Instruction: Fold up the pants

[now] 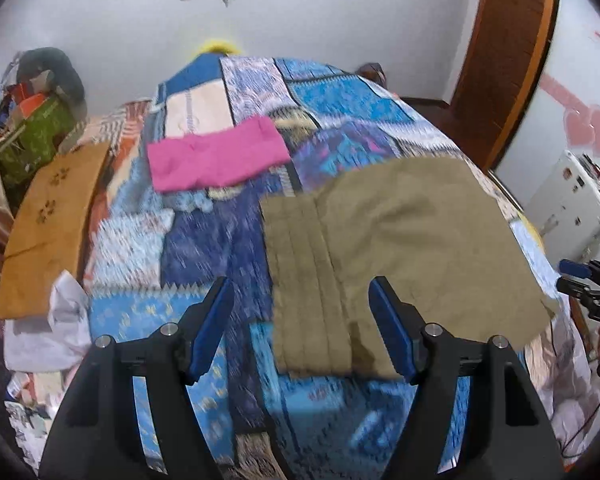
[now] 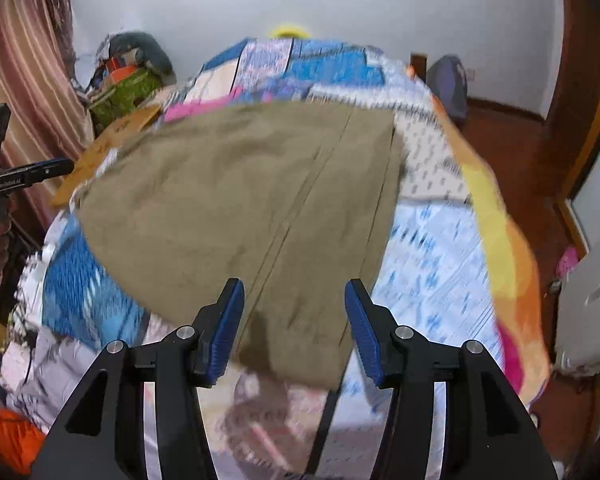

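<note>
- Left tool (image 1: 300, 328), right tool (image 2: 294, 330): jaws apart, empty, above the khaki pants (image 1: 400, 232).
- Pants folded (near bed (image 1: 204, 240) front edge); next, judged: regrasp for another fold.

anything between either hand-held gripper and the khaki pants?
Nothing visible. The khaki pants lie flat on the patchwork bedspread, directly below the open left hand-held gripper and right hand-held gripper. The folded pink garment lies apart, farther back.
</note>
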